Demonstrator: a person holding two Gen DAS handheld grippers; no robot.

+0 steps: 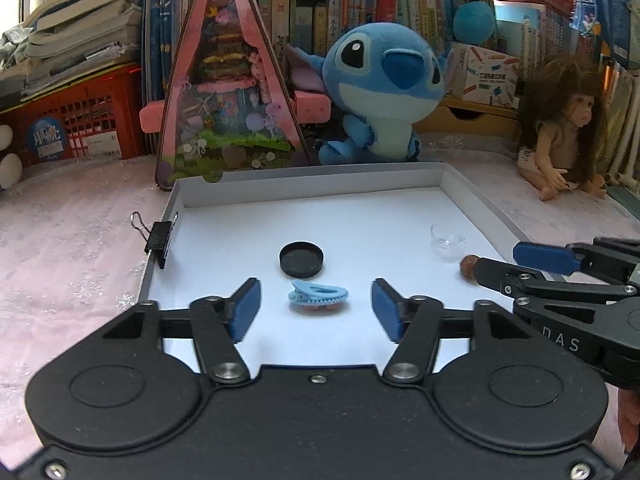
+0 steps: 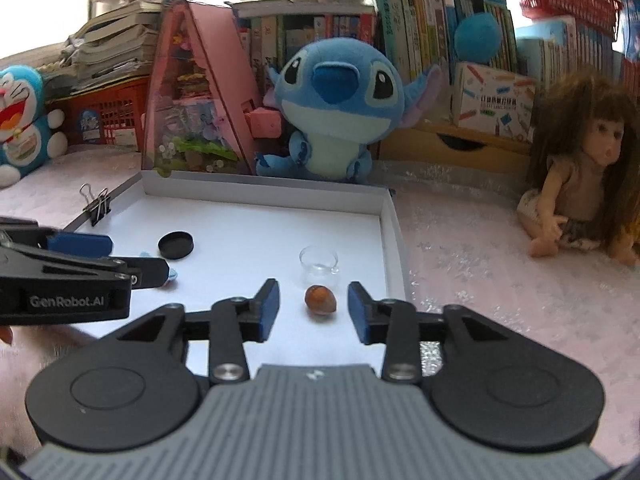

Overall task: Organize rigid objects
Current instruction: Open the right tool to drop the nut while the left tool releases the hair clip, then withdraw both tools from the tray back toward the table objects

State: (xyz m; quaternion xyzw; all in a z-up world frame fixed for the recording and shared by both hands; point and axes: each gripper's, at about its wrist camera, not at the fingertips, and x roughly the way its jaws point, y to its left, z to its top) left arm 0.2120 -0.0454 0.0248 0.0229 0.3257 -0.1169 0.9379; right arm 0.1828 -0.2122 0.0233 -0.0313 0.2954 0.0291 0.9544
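In the left wrist view the left gripper (image 1: pixel 316 308) stands wide at lower centre, its pads clear of the blue clip (image 1: pixel 318 297) lying between them on the white tray (image 1: pixel 400 208), just below the black cap (image 1: pixel 301 259). In the right wrist view the right gripper (image 2: pixel 313 307) also gapes, the nut (image 2: pixel 320 299) loose between its pads, just below the glass cup (image 2: pixel 319 263).

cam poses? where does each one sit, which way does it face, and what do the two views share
Left wrist: on the left gripper, angled down into the white tray; its open pads flank the blue shark clip; right gripper enters from the right.
Right wrist: on the right gripper, same heading; open pads flank the brown nut; left gripper enters from the left.
Shared: tray, black cap, glass cup, binder clip.
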